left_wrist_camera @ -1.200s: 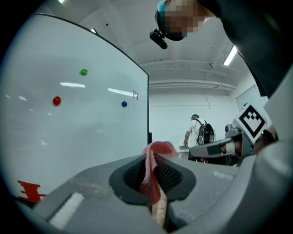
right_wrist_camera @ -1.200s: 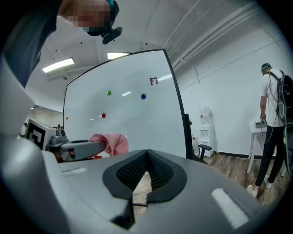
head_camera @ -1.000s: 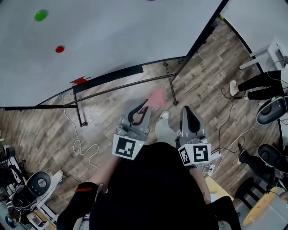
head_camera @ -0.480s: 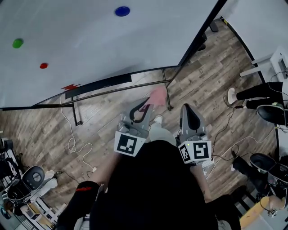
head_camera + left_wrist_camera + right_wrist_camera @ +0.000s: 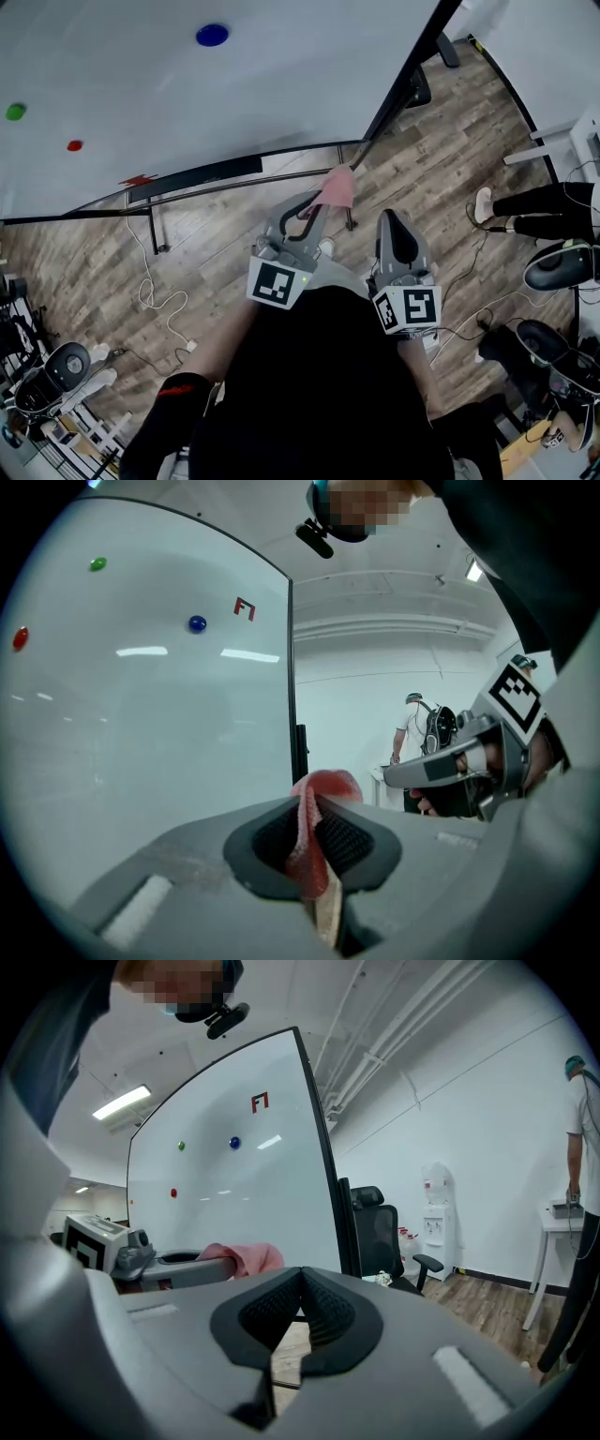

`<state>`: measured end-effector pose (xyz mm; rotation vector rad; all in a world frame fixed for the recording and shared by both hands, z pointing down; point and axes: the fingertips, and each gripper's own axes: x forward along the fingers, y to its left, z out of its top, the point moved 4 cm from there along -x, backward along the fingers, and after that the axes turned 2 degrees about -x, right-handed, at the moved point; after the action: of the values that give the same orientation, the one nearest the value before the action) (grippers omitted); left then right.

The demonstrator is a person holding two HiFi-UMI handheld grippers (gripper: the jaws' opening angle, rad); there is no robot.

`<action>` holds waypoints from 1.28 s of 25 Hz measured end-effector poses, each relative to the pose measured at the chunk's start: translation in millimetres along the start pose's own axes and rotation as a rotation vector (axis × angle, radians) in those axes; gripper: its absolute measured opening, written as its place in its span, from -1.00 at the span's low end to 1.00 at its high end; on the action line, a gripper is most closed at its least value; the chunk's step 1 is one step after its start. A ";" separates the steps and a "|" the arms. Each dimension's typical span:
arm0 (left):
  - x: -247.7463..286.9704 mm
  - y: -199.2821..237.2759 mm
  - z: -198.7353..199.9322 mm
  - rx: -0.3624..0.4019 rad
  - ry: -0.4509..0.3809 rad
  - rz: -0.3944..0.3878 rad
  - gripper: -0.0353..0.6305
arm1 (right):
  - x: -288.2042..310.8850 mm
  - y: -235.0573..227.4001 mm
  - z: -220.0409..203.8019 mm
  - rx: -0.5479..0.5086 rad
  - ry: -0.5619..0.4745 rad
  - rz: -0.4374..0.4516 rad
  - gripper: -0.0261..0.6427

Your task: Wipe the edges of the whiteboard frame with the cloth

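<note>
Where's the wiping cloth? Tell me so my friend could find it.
Find the big whiteboard, then its lower right corner. Close by, the left gripper pinches the cloth. It is the one crumpled pink thing, while the right gripper beside it is grey and empty.

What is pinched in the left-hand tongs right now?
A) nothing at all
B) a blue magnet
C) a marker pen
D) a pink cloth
D: in the left gripper view, the left tongs are closed on the pink cloth, which bunches out past their tips.
</note>
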<state>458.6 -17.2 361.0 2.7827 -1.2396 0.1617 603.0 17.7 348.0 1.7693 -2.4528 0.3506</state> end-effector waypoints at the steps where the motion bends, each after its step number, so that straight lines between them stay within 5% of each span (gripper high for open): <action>1: 2.9 0.7 -1.0 0.004 -0.001 -0.004 -0.82 | 1.9 0.9 -0.9 0.000 0.004 0.003 -0.92; 12: 36.4 3.7 -28.0 -0.026 0.039 -0.039 -0.82 | 9.2 -4.6 -7.6 -0.013 0.041 -0.017 -0.92; 17: 51.3 12.4 -46.8 0.045 0.068 -0.076 -0.82 | 13.7 -1.5 -10.2 -0.032 0.055 -0.027 -0.92; 32: 122.5 34.0 -109.0 -0.006 0.211 -0.095 -0.82 | 52.7 -20.4 -14.8 -0.026 0.113 -0.033 -0.92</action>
<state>508.2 -116.3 486.6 2.7270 -1.0544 0.4308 604.5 -33.4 376.1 1.7278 -2.3377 0.4028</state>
